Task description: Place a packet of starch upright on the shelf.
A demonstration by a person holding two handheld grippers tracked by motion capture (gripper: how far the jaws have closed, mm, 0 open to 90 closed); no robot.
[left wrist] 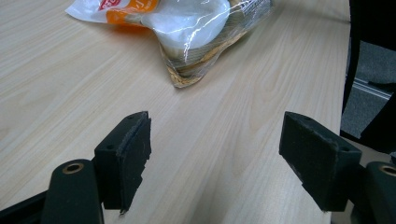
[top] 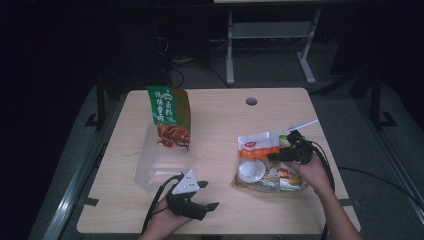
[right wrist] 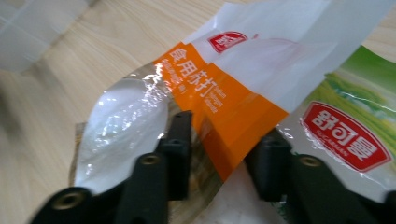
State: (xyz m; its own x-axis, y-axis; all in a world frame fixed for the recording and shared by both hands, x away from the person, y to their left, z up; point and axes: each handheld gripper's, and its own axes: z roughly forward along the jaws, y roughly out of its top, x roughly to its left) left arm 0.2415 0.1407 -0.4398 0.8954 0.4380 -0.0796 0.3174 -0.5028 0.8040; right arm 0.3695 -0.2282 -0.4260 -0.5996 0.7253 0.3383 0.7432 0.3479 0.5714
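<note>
While left claw (left wrist: 215, 158) idles, right claw (right wrist: 224, 158) pinches snack bag (right wrist: 224, 98) w/ white cup inside.

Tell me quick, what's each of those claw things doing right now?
Left gripper: open, holding nothing, above bare table.
Right gripper: jaws closed on the orange-and-white snack bag.

An orange band across a white-and-clear pouch (right wrist: 219, 100) carries white Chinese characters reading 食用苏打, with small Latin lettering beneath too fine to read. A red oval on the green-and-white packet (right wrist: 345, 135) beside it shows white characters, 舒可曼. The green bag (top: 169, 114) near the desk's far left edge bears white characters, too small to read.
</note>
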